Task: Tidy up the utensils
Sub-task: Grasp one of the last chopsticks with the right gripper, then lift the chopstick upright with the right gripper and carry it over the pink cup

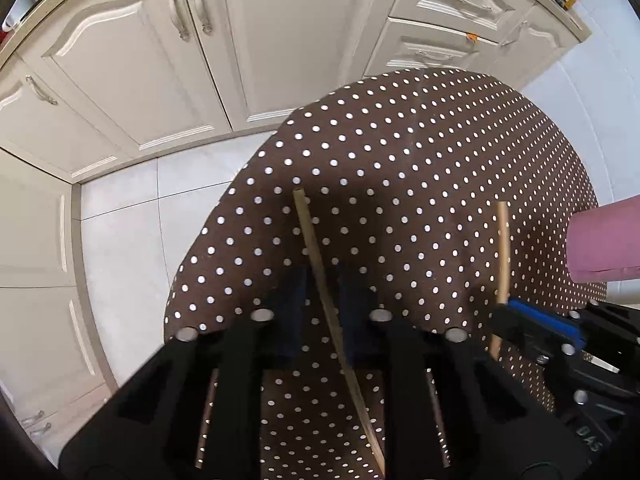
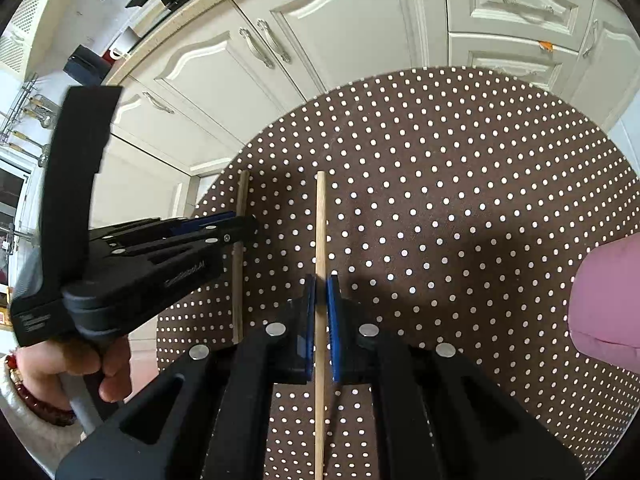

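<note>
Two wooden chopsticks are held above a round table with a brown polka-dot cloth (image 1: pixel 400 140). My left gripper (image 1: pixel 322 280) is shut on one chopstick (image 1: pixel 316 260), which runs between its blue pads and points forward. My right gripper (image 2: pixel 320 296) is shut on the other chopstick (image 2: pixel 320 216), which lies straight along its fingers. In the left wrist view the right gripper (image 1: pixel 508 312) and its chopstick (image 1: pixel 502 252) show at the right. In the right wrist view the left gripper (image 2: pixel 248 224) and its chopstick (image 2: pixel 239 280) show at the left.
A pink object (image 2: pixel 608 304) sits at the table's right edge; it also shows in the left wrist view (image 1: pixel 604 240). White kitchen cabinets (image 1: pixel 260 40) stand behind the table. White floor tiles (image 1: pixel 128 232) lie to the left.
</note>
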The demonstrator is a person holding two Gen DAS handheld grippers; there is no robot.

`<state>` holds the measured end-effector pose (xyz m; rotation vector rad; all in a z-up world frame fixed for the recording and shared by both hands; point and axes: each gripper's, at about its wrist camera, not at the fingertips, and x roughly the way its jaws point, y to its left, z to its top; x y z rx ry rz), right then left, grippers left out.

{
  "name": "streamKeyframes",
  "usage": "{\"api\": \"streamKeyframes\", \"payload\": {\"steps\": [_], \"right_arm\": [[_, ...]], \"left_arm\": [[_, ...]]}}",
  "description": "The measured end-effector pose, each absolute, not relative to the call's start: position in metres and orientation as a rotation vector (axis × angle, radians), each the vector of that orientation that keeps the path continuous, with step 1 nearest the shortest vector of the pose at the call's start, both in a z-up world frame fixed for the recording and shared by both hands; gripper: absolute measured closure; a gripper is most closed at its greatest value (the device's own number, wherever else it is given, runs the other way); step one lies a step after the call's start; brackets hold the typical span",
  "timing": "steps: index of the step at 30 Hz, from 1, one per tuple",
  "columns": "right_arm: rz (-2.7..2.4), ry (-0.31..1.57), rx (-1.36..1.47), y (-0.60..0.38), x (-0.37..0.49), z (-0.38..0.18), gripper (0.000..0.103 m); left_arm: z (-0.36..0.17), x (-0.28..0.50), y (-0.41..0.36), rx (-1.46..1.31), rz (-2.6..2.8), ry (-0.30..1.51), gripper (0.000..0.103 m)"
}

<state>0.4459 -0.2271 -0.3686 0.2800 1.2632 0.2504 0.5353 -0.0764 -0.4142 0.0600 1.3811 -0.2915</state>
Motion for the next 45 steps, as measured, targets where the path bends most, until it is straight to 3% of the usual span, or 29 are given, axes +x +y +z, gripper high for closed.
{"api": "streamKeyframes", "payload": {"steps": [8, 15, 35, 45], "right_arm": [[0.259, 1.201, 0.273, -0.229, 0.435, -0.341, 0.098], [0.27, 1.113, 0.258, -0.222, 0.417, -0.303, 0.098], [0.165, 0.804, 0.246, -0.231, 0.286, -0.194, 0.098], [0.105, 0.639, 0.272, -0.264, 0.258, -0.145, 0.098]], "left_arm": [[-0.379, 0.517, -0.067, -0.039, -0.34, 1.302, 0.097], [-0.313, 0.488, -0.067, -0.071, -0.409, 1.169, 0.097], [-0.184, 0.367, -0.078, -0.032, -0.567, 0.873, 0.097], [-0.125, 0.347, -0.094, -0.039, -0.634, 0.747, 0.097]]}}
